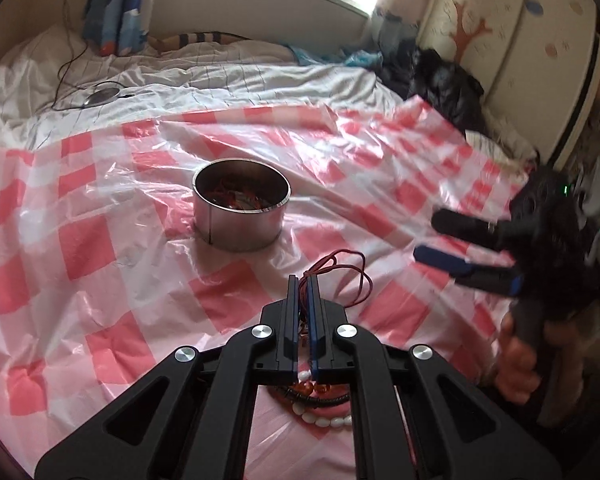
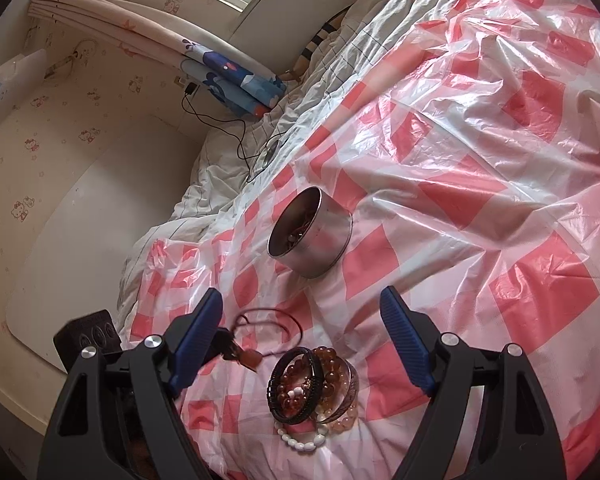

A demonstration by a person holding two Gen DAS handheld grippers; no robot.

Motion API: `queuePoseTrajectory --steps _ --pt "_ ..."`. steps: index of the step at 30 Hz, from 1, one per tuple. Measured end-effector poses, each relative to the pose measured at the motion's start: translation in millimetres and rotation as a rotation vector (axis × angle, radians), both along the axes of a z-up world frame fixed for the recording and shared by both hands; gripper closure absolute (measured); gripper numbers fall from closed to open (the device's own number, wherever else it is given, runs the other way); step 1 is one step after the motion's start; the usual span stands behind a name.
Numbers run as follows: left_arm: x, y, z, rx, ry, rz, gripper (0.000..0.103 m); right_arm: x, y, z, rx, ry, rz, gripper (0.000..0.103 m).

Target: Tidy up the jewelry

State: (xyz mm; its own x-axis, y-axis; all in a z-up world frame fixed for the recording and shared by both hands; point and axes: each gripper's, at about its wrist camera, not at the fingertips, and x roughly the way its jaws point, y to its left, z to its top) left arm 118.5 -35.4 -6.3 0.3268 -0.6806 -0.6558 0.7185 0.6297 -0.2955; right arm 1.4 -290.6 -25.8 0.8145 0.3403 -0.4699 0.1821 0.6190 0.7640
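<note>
Item, left gripper (image 1: 304, 280): jaws pressed together on the red cord necklace (image 1: 350, 276), which I judged best lifted high before the steel tin (image 1: 242, 210); right gripper (image 2: 302, 308): jaws spread above the bracelet pile (image 2: 312, 392) on the checked sheet (image 2: 480, 200).

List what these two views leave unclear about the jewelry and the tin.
- Tin contents: only red tangles show in both views; the wall hides the rest.
- Left gripper grip: in the left wrist view, its shut fingers hide what they pinch of the red cord.
- Bracelet pile: overlapping, so the count is uncertain.
</note>
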Motion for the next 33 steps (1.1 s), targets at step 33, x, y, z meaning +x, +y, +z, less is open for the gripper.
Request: queuePoseTrajectory --steps 33 --pt "36.1 27.0 -5.1 0.009 0.057 0.223 0.099 33.6 88.0 -0.9 -0.385 0.176 0.299 0.056"
